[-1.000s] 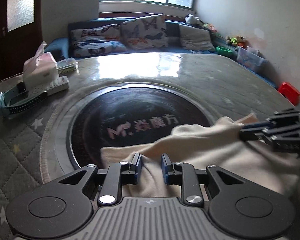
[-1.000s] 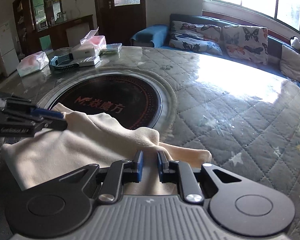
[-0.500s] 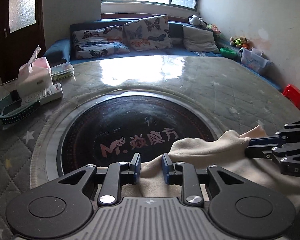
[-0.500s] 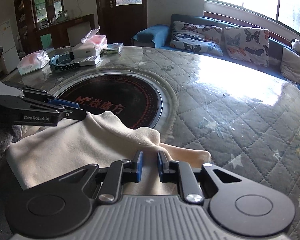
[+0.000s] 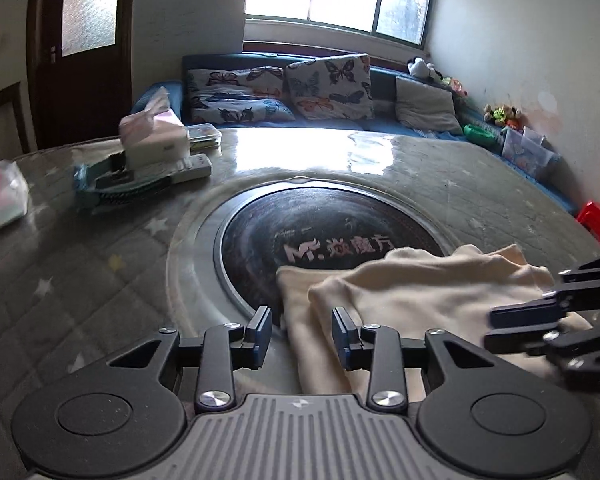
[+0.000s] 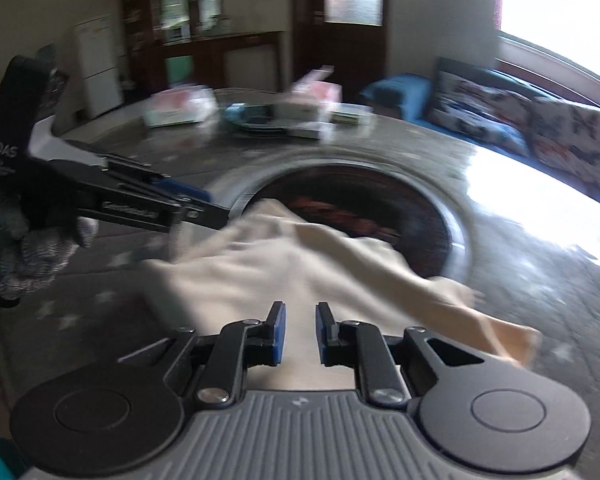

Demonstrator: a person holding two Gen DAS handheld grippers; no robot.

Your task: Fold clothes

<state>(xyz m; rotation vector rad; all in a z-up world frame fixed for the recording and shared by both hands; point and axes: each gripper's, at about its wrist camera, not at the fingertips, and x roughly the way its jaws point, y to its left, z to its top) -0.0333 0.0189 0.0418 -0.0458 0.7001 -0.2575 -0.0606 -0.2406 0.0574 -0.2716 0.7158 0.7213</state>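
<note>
Left wrist view: the left gripper (image 5: 302, 330) is seen spread wide with nothing held, wider than half a second ago. The cloth (image 5: 412, 292) lies folded on the counter (image 5: 100, 264), partly over the dark disc (image 5: 300, 220). A tissue box (image 5: 152, 136) is seen at the far left.

Right wrist view, blurred: the right gripper (image 6: 300, 332) is parted a little, empty, above the cloth (image 6: 284, 276). The left gripper (image 6: 204, 210) has drawn back from the cloth.
</note>
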